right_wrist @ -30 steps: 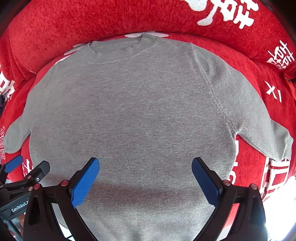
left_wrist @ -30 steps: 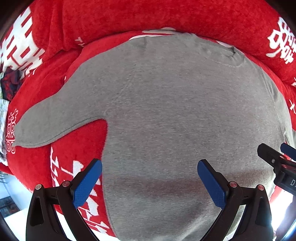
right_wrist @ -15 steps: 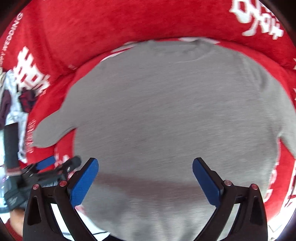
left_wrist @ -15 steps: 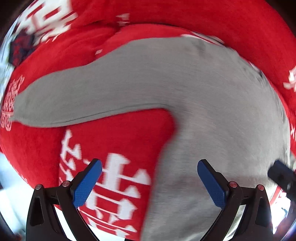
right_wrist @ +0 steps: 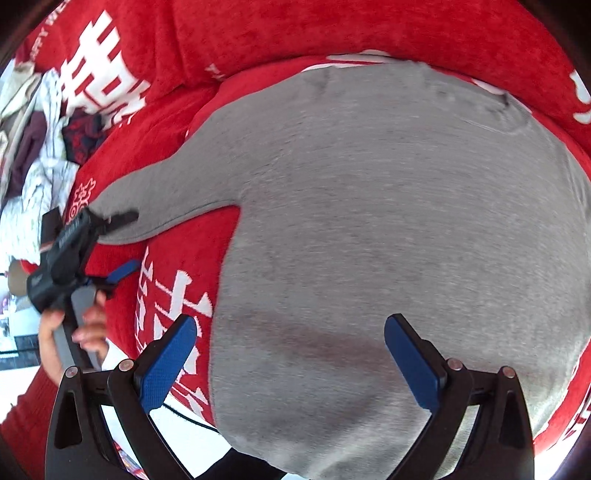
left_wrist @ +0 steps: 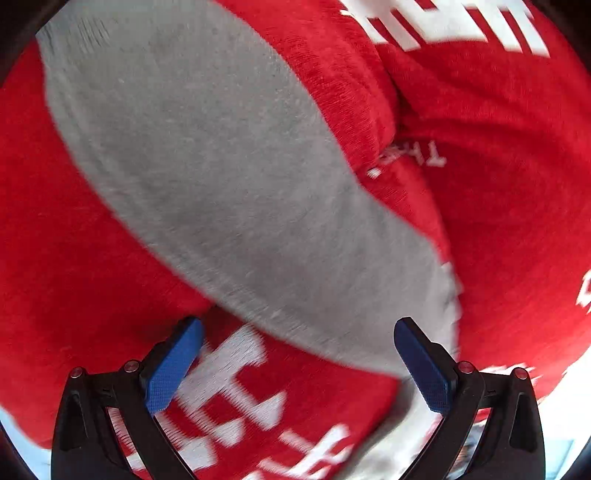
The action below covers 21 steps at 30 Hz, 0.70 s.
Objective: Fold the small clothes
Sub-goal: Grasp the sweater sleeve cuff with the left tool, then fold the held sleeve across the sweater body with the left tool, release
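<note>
A: So where does the grey shirt lie right now?

B: Flat on the red blanket, front side up as far as I can tell, collar at the far end and hem toward the person. One sleeve sticks out sideways toward the left.

A: And the left gripper?

B: Right over that sleeve. In its own view the sleeve runs as a long band from the far left down to the near right, so its long axis crosses the gap between the fingers at a slant, not square to them. The right-hand blue finger sits at the sleeve's near edge; the other one is over bare blanket. They are spread wide with nothing between them.

A: The right gripper?

B: Spread wide too, empty, hovering above the lower body of the shirt, near the hem. From there you can see the hand holding the left gripper out by the sleeve end.

A: So which one takes the sleeve?

B: The left, I'd judge; it is much nearer. The right is well apart from it. The sleeve lies ahead of and under the left fingers, so a drop and a slight twist to meet the slant should do before folding it inward over the body.
</note>
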Each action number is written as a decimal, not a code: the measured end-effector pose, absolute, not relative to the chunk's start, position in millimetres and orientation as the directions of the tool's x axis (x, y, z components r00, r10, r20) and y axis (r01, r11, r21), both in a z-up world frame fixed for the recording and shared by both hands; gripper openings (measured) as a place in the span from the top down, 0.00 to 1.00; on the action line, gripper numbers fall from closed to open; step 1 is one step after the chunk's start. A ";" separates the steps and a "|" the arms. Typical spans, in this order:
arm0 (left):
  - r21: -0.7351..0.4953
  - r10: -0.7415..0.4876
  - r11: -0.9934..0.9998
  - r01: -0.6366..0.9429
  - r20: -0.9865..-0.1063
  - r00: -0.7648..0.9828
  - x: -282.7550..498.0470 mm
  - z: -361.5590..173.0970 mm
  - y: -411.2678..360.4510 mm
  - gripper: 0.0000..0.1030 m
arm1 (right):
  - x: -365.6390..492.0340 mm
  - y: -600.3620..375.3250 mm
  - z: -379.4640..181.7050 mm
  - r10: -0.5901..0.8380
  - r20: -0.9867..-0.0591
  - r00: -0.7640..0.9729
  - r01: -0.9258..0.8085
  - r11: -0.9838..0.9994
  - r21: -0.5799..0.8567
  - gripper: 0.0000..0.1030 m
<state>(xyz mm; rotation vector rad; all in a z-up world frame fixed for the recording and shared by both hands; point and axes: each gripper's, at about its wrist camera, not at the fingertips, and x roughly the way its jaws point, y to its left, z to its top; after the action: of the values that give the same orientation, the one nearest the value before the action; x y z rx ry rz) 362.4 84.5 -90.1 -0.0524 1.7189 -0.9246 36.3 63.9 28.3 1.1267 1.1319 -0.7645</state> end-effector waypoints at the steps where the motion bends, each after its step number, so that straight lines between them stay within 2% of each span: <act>1: -0.608 -0.488 0.687 0.398 -0.792 -0.368 363.5 -90.2 81.9 0.00 | 38.5 65.2 27.4 0.068 -0.957 0.284 0.910 0.296 0.291 0.01; 4: -0.596 -0.526 0.671 0.441 -0.802 -0.284 360.4 -76.6 72.1 0.00 | 43.5 69.0 27.2 0.077 -0.958 0.275 0.908 0.306 0.286 0.01; 6: -0.547 -0.530 0.673 0.497 -0.826 -0.192 365.1 -61.4 68.7 0.11 | 48.6 70.8 29.0 0.070 -0.959 0.274 0.905 0.317 0.282 0.01; 7: -0.528 -0.522 0.677 0.513 -0.836 -0.171 369.3 -56.2 65.4 0.26 | 49.7 71.3 30.4 0.068 -0.959 0.274 0.905 0.321 0.281 0.01; 8: -0.505 -0.504 0.687 0.523 -0.849 -0.158 371.7 -54.7 61.2 0.48 | 51.1 72.0 31.4 0.064 -0.959 0.274 0.904 0.324 0.280 0.01; 9: -0.485 -0.487 0.695 0.531 -0.860 -0.149 373.6 -55.2 57.4 0.60 | 51.3 72.9 32.4 0.062 -0.959 0.275 0.903 0.325 0.280 0.01; 10: -0.460 -0.468 0.699 0.547 -0.873 -0.137 378.0 -56.0 60.1 0.87 | 51.7 73.5 33.3 0.061 -0.959 0.275 0.904 0.323 0.280 0.01; 11: -0.441 -0.453 0.698 0.565 -0.882 -0.129 381.1 -58.6 59.5 0.93 | 51.4 73.8 33.8 0.061 -0.960 0.275 0.905 0.319 0.280 0.01; 15: -0.443 -0.490 0.659 0.608 -0.866 -0.101 376.1 -49.8 55.8 0.93 | 40.0 75.8 39.3 0.047 -0.957 0.285 0.914 0.286 0.286 0.01; 21: -0.368 -0.588 0.458 0.809 -0.808 -0.035 315.8 24.7 25.1 0.93 | -0.2 76.1 50.2 -0.007 -0.954 0.301 0.931 0.221 0.292 0.01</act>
<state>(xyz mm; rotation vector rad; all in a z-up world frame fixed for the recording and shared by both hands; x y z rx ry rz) 315.8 25.1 24.7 0.2433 1.1381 -1.1404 -0.2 76.1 50.2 1.1485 1.0531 -0.8499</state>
